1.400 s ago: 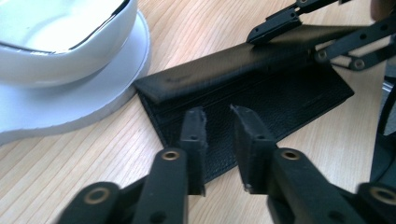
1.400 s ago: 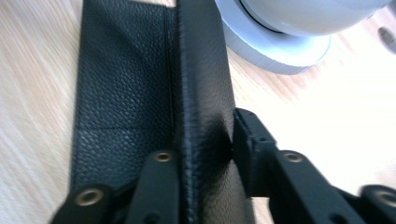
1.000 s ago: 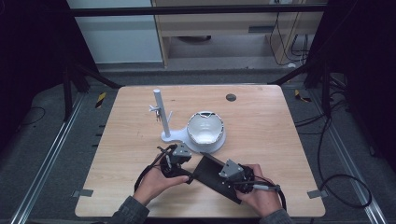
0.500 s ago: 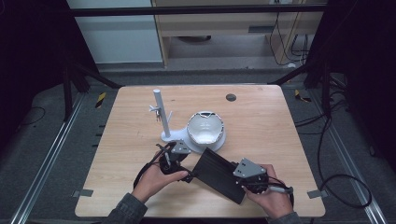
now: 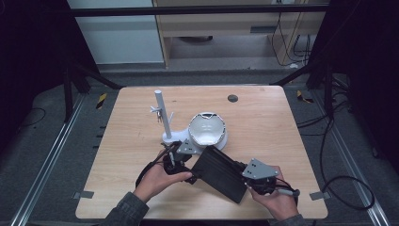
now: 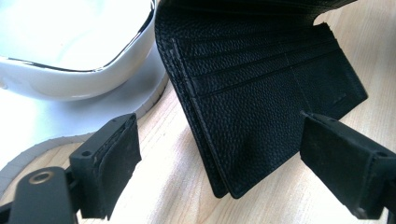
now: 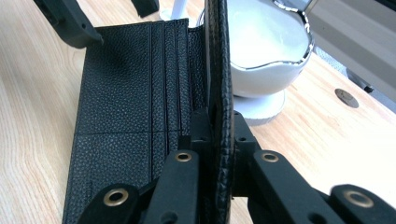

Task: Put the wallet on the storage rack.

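High view: a long black grained-leather wallet lies at about six o'clock on the pale wooden table, one flap lifted. The right gripper pinches that flap at the wallet's four o'clock end; the left gripper sits at its ten o'clock end. A glossy white bowl-shaped dish on a round base and a white post stand sit just beyond at twelve o'clock. Grey carpet, metal floor rails and cables surround the table.

Left gripper view: the jaws stand wide, having just been opening, with the wallet's corner between them but untouched. Judging from this, nothing pins the lower half, so a further lift would likely drag the whole wallet or nudge the white dish.

Right gripper view: the jaws are clamped tight on the upright flap; its thin edge could slip free and flop shut.
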